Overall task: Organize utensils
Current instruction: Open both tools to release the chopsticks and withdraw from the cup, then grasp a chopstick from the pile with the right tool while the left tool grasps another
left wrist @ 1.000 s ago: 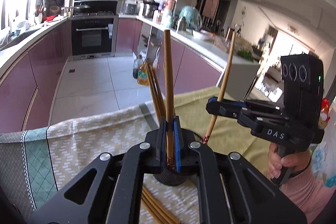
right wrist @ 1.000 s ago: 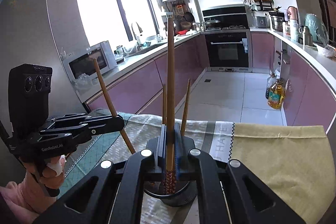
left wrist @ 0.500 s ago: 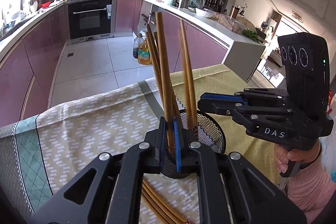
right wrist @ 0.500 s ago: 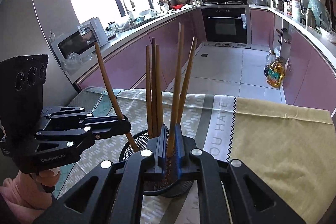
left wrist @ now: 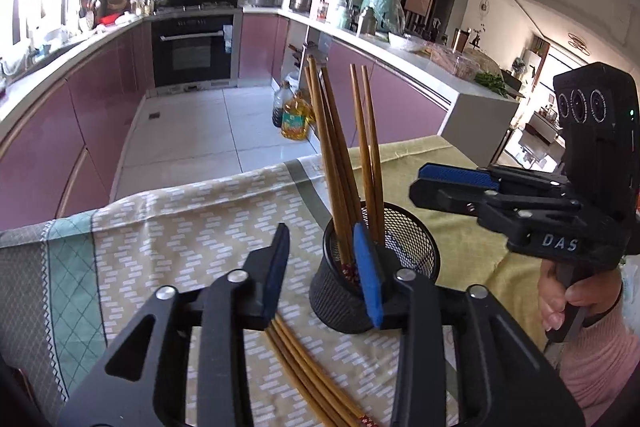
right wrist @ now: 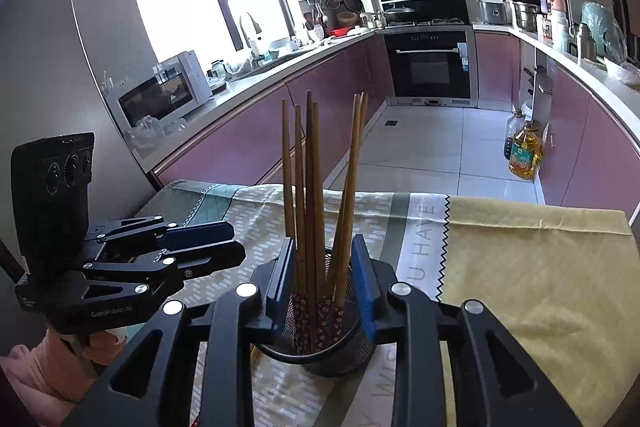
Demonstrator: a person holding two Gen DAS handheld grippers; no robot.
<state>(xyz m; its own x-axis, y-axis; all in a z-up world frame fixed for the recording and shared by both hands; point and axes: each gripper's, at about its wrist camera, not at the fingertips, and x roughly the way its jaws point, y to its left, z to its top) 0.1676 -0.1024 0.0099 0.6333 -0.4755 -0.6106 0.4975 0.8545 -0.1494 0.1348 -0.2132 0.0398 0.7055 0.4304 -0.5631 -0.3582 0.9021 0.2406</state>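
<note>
A black mesh cup point(left wrist: 408, 251) stands on the patterned tablecloth point(left wrist: 180, 227) and holds several wooden chopsticks point(left wrist: 340, 187) upright. My left gripper point(left wrist: 321, 239) is just in front of the cup, its jaws opening with nothing pressed between the blue pads point(left wrist: 276, 267). More loose chopsticks point(left wrist: 304, 375) lie on the cloth under it. In the right wrist view my right gripper point(right wrist: 323, 239) straddles the cup point(right wrist: 332, 363), jaws opening; the standing chopsticks point(right wrist: 308, 187) rise between its pads point(right wrist: 365, 283) untouched. Each gripper shows in the other's view: right gripper point(left wrist: 418, 181), left gripper point(right wrist: 235, 241).
The table's far edge drops to a tiled kitchen floor point(left wrist: 192, 131) with oil bottles point(left wrist: 294, 119). Purple cabinets and an oven point(right wrist: 430, 67) lie beyond. A yellow cloth point(right wrist: 540, 267) covers the table's right side. A person's hand point(left wrist: 568, 303) in a pink sleeve holds the right gripper.
Both grippers were shut on a chopstick each; they lowered them into the cup and opened. The released chopsticks now stand with the others.
</note>
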